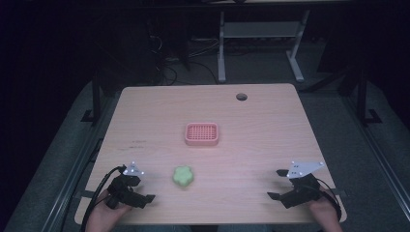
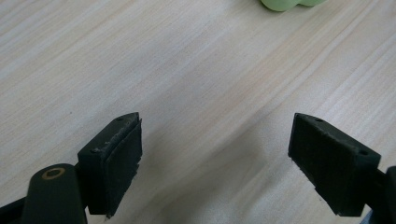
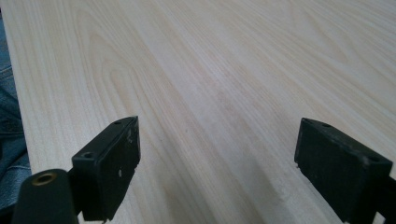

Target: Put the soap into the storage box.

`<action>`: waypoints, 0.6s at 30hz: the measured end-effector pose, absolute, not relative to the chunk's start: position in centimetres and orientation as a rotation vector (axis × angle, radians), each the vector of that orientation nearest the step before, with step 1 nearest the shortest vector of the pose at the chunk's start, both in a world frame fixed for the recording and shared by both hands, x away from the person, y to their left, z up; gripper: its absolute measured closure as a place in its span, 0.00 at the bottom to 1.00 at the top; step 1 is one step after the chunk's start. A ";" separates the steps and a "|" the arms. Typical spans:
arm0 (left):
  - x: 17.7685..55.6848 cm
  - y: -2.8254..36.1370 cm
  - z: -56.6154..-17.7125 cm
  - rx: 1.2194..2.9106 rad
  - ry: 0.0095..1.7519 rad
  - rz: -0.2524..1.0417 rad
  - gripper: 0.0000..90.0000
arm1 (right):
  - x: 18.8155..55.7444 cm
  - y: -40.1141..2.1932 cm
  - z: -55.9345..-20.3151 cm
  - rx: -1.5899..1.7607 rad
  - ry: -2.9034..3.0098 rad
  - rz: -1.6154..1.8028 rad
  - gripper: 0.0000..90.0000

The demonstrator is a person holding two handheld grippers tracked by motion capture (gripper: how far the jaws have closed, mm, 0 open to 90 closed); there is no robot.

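Soap (image 1: 183, 176) (green, flower-shaped, flat) near left tool (image 1: 146, 192).

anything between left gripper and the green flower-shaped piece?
Nothing: bare table separates the open left gripper from the green piece, seen in high and left gripper views.

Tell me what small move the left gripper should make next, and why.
Probably ease the left gripper forward and to its right toward the green flower-shaped piece. Its jaws stand wide open with bare table between them, and the piece lies nearest this gripper, just beyond the jaws at the top edge of the left gripper view, untouched. The right gripper is farther off.
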State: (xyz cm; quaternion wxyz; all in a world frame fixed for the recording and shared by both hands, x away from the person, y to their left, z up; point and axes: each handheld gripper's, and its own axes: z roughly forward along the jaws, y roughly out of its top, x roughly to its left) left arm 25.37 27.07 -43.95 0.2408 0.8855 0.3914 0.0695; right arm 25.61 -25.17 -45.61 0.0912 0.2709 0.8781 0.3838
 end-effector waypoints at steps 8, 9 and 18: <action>25.3 26.6 -43.8 2.420 1.056 0.197 0.20 | 25.6 -25.1 -45.6 0.798 2.609 1.142 0.15; 25.3 26.5 -43.8 2.422 1.053 0.194 0.20 | 25.6 -25.1 -45.6 0.798 2.609 1.142 0.15; 25.2 25.5 -43.6 2.437 1.029 0.192 0.19 | 25.6 -25.1 -45.6 0.797 2.613 1.137 0.15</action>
